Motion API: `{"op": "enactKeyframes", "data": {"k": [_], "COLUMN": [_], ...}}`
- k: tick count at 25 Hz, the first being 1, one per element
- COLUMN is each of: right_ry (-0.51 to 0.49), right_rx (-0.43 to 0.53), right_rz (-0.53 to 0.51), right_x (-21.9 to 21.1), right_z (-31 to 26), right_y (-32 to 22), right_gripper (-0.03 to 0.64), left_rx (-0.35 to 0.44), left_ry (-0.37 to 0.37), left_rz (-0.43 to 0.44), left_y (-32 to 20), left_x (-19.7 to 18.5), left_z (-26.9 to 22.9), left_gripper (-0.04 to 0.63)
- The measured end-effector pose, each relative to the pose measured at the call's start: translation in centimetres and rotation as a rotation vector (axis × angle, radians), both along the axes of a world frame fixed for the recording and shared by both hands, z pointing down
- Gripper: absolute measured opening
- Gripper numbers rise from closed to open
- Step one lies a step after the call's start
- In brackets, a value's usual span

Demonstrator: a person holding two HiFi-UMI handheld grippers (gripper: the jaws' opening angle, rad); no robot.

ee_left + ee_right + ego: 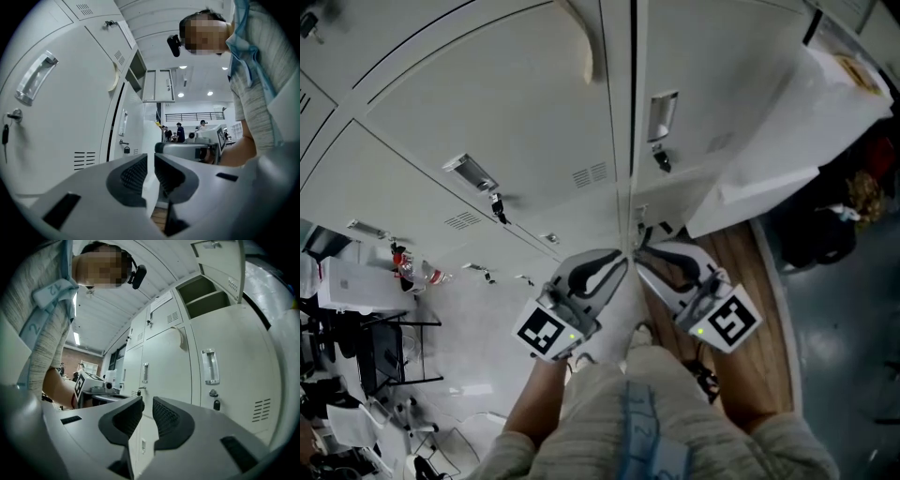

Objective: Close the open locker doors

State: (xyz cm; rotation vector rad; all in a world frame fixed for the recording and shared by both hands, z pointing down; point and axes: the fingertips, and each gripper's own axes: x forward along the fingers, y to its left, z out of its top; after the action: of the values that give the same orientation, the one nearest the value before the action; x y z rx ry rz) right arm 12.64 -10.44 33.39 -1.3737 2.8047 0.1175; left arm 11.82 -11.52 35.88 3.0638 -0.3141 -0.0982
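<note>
I stand close against a bank of white lockers [487, 103]. My left gripper [622, 258] and right gripper [641, 251] point tip to tip at the seam between two closed doors. Each has its jaws only a slim gap apart, with nothing between them, as the left gripper view [151, 161] and right gripper view [147, 404] show. A white locker door [787, 131] stands swung out at the right. High up, another compartment [206, 291] is open with its door [220, 258] raised; the same door [159, 85] shows in the left gripper view.
Closed doors carry metal handles [661, 117] and hanging keys [499, 208]. A wooden floor strip [755, 281] runs under the right gripper. Desks and chairs [366, 337] crowd the left and a dark bag [825, 234] lies at the right. Several people [179, 131] stand far off.
</note>
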Motion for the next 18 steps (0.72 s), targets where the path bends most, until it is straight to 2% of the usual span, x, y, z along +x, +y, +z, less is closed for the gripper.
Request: {"op": "enactKeyframes", "data": {"k": [6,10,14,18], "right_ry": [-0.059,-0.039,-0.068,-0.039], "right_rx": [-0.072,-0.071,-0.074,-0.066], "right_rz": [-0.026,-0.047,-0.04,-0.035], "right_x": [-4.3,-8.9,-13.4,-17.3], "right_z": [1.4,1.2,0.5,0.5], "right_y": [3.4,4.7,6.2,8.2], "right_gripper": [0.069,0.069,0.069,0.006], "left_rx": [-0.027,-0.016,0.0,0.014], "left_ry": [0.012,0.021,0.035,0.041], "left_rz": [0.025,0.027,0.02,0.019], "left_y": [2.6,3.8,5.5,7.6], "left_x": [-3.9,-7.6,-12.0,-16.1], "left_z": [0.7,0.2,-0.3,-0.5], "left_gripper": [0.035,0.035,0.034,0.034]}}
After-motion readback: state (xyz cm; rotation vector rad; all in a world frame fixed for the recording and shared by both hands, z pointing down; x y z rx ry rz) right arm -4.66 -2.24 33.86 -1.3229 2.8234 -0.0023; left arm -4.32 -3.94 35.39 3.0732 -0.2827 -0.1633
